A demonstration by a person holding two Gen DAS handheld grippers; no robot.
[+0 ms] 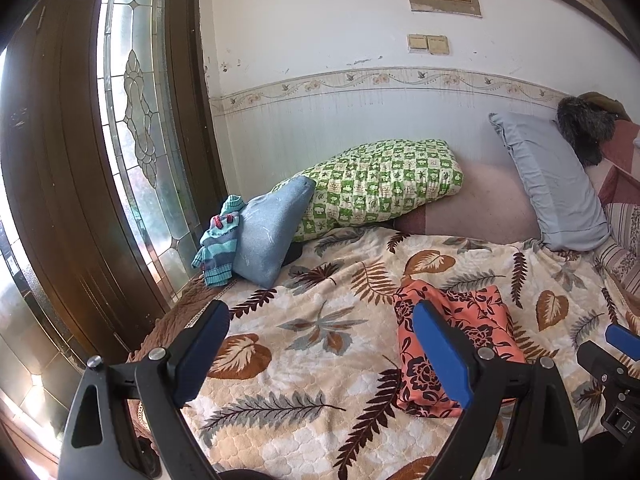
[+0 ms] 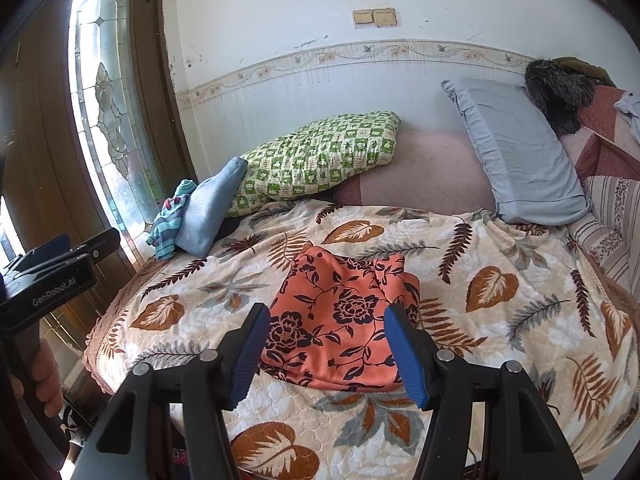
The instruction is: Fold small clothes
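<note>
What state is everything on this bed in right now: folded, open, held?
Orange floral cloth: folded, lying on the blanket, not held.
Left gripper: open, empty.
Right gripper: open, empty, above the cloth's near edge.
Striped garment: crumpled, unfolded, beside the door.
Green pillow: leaning on the wall.
Leaf blanket: spread flat.

One orange floral garment lies bunched on the bed, straight ahead of the right claw and to the right of the left claw. One leaf-patterned blanket covers the bed beneath both claws. Three pillows sit beyond the claws: one green checked pillow, one small blue pillow and one grey-blue pillow, far right. One striped teal knit garment rests against the small blue pillow, ahead-left. One dark furry item lies at far right. Two wall switches hang on the wall ahead. There are two claws, each with two blue pads.
</note>
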